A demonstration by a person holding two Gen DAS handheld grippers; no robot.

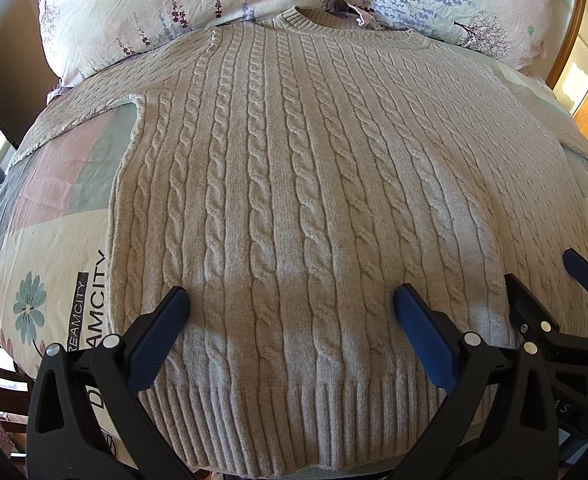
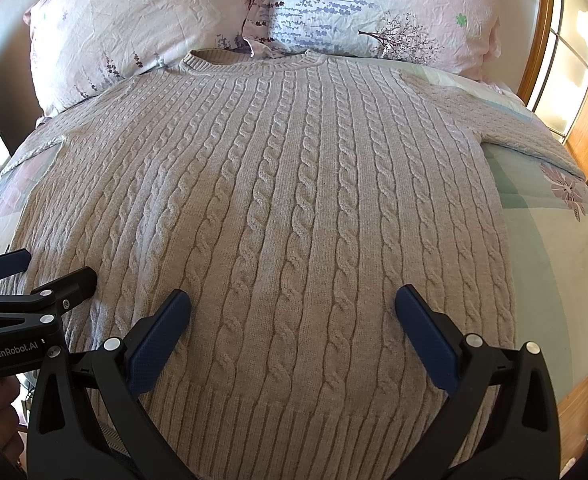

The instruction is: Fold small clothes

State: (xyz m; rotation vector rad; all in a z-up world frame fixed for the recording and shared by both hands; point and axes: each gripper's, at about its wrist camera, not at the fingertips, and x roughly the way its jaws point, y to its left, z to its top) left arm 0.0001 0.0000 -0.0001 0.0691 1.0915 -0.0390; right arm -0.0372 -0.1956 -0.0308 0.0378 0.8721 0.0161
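Sweater (image 1: 294, 200) is laid flat on bed (image 1: 54, 248), collar at pillows (image 1: 142, 12), hem at near edge. L gripper (image 1: 292, 312) & R gripper (image 2: 294, 312) are held over hem, jaws wide, nothing gripped.

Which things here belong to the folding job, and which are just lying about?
In the job: cable-knit sweater, spread flat; left gripper and right gripper, both open above its hem.

Just lying about: two floral pillows, patterned bedspread.

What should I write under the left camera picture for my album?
Open left tongs hover over a beige cable-knit sweater spread flat on the bed.
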